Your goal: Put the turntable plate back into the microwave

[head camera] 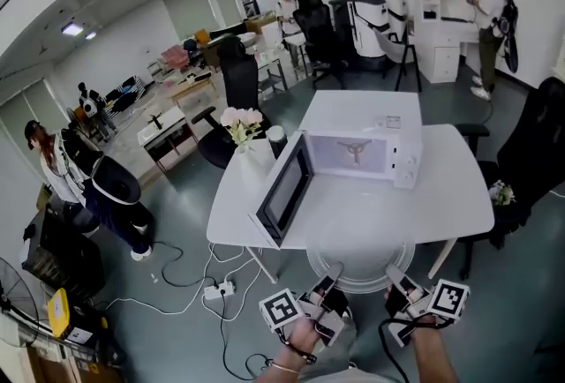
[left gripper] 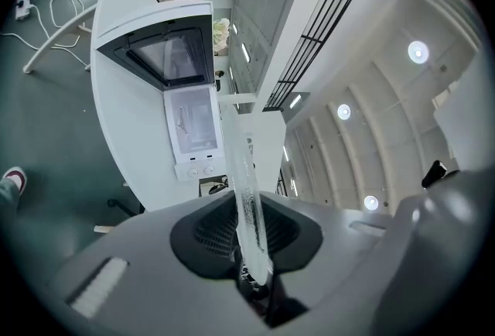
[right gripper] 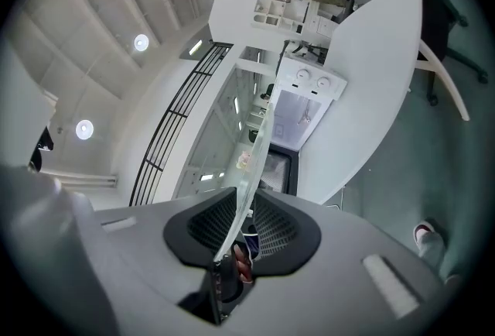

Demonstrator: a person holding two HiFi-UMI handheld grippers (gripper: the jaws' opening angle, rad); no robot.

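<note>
While we hold glass turntable plate [head camera: 360,259] level over near edge of white table [head camera: 353,206], left gripper [head camera: 329,276] clamps its left rim, right gripper [head camera: 395,276] its right rim; open microwave [head camera: 362,156] beyond, apart.

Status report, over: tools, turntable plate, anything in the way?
Left tool and right tool shut on turntable plate rim. Plate held flat at table's near edge. Microwave door open, path clear.
</note>
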